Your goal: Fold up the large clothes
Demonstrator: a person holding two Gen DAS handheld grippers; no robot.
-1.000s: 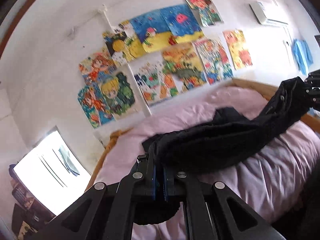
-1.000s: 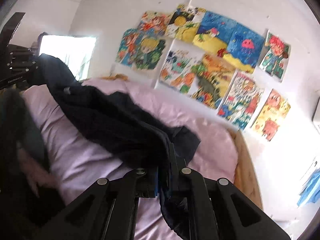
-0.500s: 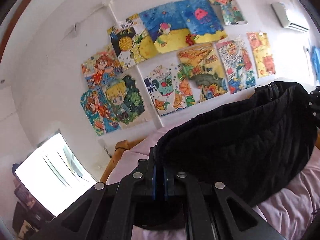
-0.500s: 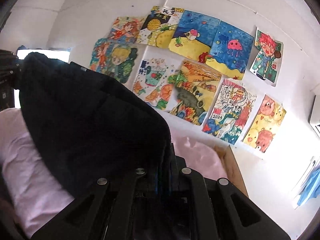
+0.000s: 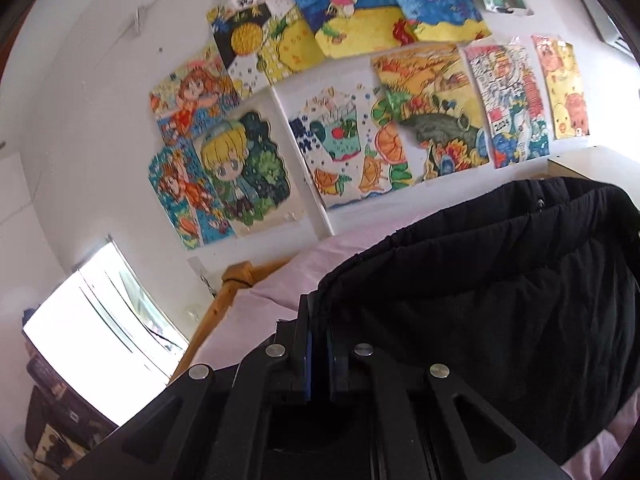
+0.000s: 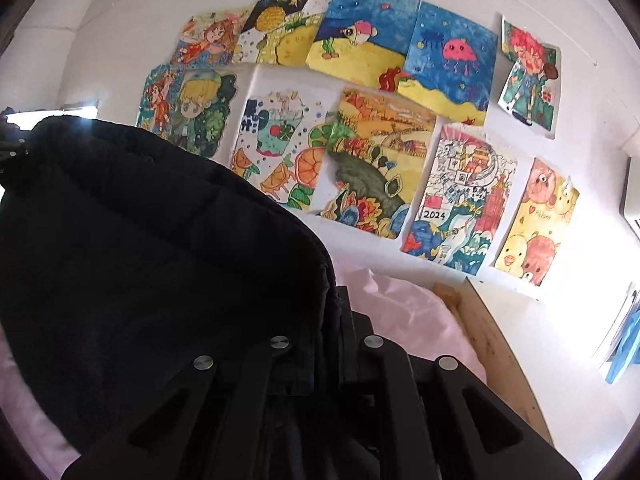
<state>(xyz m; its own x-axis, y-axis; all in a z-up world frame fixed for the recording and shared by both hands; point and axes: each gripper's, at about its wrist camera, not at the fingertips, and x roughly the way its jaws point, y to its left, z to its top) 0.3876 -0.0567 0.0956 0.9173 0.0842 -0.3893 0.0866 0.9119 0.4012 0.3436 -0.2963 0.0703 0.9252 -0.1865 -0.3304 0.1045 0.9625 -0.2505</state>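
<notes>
A large black padded garment (image 5: 500,312) hangs lifted above the pink bed cover (image 5: 280,280), stretched between both grippers. My left gripper (image 5: 318,312) is shut on one end of its edge, at the lower middle of the left wrist view. In the right wrist view the same black garment (image 6: 140,260) fills the left half, and my right gripper (image 6: 334,304) is shut on its other end. The garment's lower part hangs out of sight below the fingers. At the left edge of the right wrist view the left gripper's black body (image 6: 12,152) is partly visible behind the cloth.
The wall ahead carries several coloured drawings (image 5: 360,80). A wooden bed frame (image 5: 224,296) edges the pink cover, also seen as a wooden side board (image 6: 496,352) on the right. A bright window (image 5: 92,328) is at the lower left. An air conditioner (image 6: 632,200) hangs at the far right.
The garment went from lying draped on the bed to hanging lifted between both grippers. Both grippers have travelled toward the wall of drawings, which now looks larger and closer.
</notes>
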